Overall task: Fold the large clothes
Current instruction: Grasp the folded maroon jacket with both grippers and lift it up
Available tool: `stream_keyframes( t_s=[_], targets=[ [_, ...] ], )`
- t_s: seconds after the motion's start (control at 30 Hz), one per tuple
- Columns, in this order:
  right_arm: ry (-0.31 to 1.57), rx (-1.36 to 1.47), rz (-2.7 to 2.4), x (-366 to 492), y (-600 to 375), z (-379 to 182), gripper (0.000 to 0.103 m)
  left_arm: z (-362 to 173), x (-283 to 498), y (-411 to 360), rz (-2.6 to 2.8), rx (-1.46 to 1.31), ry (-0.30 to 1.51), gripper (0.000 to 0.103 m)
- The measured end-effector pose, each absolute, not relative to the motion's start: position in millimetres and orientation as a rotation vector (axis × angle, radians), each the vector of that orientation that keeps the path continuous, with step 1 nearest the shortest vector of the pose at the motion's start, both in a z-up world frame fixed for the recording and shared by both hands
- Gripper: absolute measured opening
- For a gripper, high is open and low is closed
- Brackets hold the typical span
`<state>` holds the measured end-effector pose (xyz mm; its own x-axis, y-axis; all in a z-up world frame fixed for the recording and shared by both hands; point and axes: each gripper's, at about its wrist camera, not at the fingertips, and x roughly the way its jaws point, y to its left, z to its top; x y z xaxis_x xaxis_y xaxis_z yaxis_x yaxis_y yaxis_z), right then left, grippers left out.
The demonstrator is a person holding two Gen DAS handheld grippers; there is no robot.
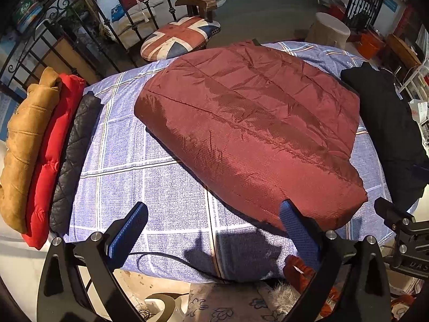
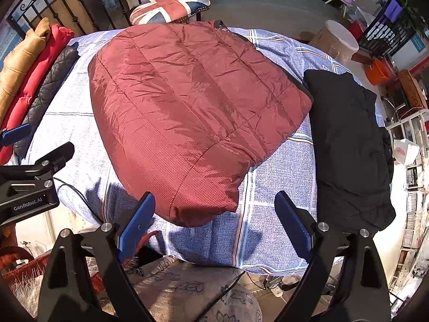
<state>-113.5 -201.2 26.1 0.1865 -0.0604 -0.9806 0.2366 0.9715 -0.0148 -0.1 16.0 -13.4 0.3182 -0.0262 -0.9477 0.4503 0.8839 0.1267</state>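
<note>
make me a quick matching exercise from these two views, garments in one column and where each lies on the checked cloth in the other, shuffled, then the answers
Things
1. maroon jacket
2. black garment
3. red jacket
4. tan jacket

Places
A. outermost in the stack at the left edge of the checked cloth
B. alone at the right edge
C. spread in the middle
D. in the left stack, between the tan one and the grey quilted jacket

Pairs: 1-C, 2-B, 3-D, 4-A

Your left wrist view: near bench edge, facing across | your right wrist view: same, further right | shared: maroon jacket (image 1: pixel 249 134) (image 2: pixel 193 118), checked sheet (image 1: pixel 134 166) (image 2: pixel 281 182).
</note>
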Motion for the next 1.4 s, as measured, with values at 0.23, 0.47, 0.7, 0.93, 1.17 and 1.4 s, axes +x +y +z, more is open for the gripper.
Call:
stream_keyframes(
  t_s=[0.23,0.47,0.7,0.93,1.17,1.4],
  targets=[
    [1.373,0.198,-0.178,-115.1,-198.0,21.7,0.089,-20.4,2.8,17.7,-0.392,0.381,1.254,0.097],
    [1.338,0.271,-0.126,-120.6,-195.2,19.2,0.089,-29.2,18.8,26.7,-0.42,0.34,1.239,0.097],
    [1.241,0.26,-0.089,-138.4,-197.0,12.7,0.089,-41.6,67.5,71.9,-0.375,0.383,1.118,0.097],
    [1.23,0.115,0.009,-164.2,-172.7,-25.9,0.089,-72.9,146.0,145.7,-0.334,0.287,1.092,0.097],
    [1.312,0.05,0.002,-175.1,-154.2,-85.8,0.089,-128.6,212.4,162.8,-0.503,0.278,1.09,0.097],
    [1.295,0.051,-0.069,-172.3,-152.7,-121.1,0.089,-188.5,252.0,131.4,-0.804,0.325,1.111,0.098]
  ],
)
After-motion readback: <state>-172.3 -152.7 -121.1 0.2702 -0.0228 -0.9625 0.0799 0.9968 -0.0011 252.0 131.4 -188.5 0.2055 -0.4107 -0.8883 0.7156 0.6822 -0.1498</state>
